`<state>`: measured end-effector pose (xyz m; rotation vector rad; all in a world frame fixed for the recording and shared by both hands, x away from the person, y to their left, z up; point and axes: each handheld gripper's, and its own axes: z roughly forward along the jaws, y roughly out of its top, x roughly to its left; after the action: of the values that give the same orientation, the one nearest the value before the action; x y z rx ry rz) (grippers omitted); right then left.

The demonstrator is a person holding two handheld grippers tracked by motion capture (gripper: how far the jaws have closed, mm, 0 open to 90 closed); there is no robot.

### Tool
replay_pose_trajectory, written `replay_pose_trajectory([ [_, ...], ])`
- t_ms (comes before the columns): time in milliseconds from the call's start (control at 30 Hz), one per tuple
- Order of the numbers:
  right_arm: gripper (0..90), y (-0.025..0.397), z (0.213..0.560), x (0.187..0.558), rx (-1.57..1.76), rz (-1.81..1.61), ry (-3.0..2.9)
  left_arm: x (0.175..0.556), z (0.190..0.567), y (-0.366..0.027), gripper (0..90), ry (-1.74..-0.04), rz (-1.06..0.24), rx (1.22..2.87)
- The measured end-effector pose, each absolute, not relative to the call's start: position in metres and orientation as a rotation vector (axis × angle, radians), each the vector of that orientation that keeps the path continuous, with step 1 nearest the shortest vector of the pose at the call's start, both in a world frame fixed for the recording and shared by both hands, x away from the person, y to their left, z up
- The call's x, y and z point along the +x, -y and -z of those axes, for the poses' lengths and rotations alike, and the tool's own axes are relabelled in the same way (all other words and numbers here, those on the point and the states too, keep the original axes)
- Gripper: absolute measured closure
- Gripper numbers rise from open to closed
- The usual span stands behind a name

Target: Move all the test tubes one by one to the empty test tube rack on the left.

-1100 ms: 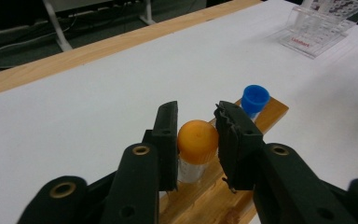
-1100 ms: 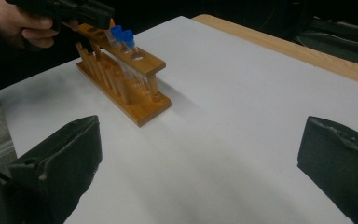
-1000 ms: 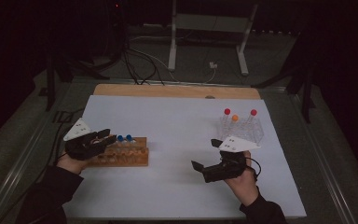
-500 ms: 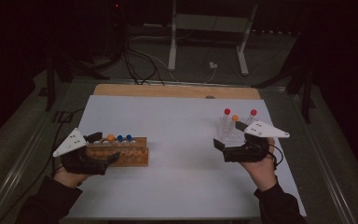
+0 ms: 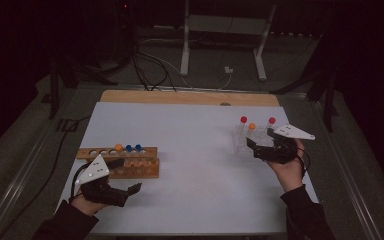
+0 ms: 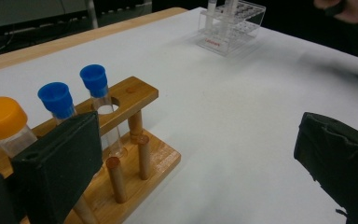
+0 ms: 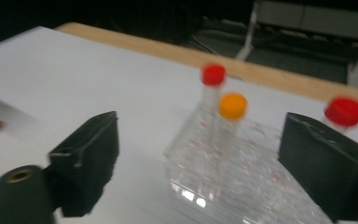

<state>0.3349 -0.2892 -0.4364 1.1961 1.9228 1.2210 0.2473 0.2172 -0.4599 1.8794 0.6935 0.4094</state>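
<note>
While the right claw (image 5: 258,146) hangs with jaws spread wide, empty, just in front of the clear rack (image 5: 250,139), that rack holds two red-capped tubes (image 7: 213,75) and an orange-capped tube (image 7: 232,106). Far across the bench (image 5: 200,150) from the clear rack, the left claw (image 5: 130,189) gapes empty beside the wooden rack (image 5: 130,161).

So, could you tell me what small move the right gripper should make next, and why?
Probably ease the right gripper forward toward the orange-capped tube in the clear rack. Its jaws stand open and empty, the tube sits between them just ahead.
</note>
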Motion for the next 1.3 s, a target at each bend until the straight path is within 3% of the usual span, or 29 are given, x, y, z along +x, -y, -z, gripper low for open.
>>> replay_pose_trajectory([
  [200, 26.9, 0.294, 0.457, 0.355, 1.280, -1.152, -1.936, 0.246, 0.459, -0.217, 1.9, -0.684, -0.407, 1.872],
  [333, 41.3, 0.293, 0.462, 0.364, 1.312, -1.137, -1.931, 0.246, 0.460, -0.217, 1.9, -0.680, -0.401, 1.878],
  [600, 57.1, 0.286, 0.467, 0.381, 1.348, -1.068, -1.958, 0.246, 0.460, -0.219, 1.9, -0.688, -0.415, 1.871],
  [1033, 73.3, 0.274, 0.471, 0.392, 1.352, -0.996, -1.975, 0.247, 0.461, -0.218, 1.9, -0.694, -0.411, 1.882],
  [1300, 74.5, 0.272, 0.464, 0.392, 1.353, -0.980, -1.958, 0.248, 0.461, -0.218, 1.9, -0.692, -0.398, 1.882],
])
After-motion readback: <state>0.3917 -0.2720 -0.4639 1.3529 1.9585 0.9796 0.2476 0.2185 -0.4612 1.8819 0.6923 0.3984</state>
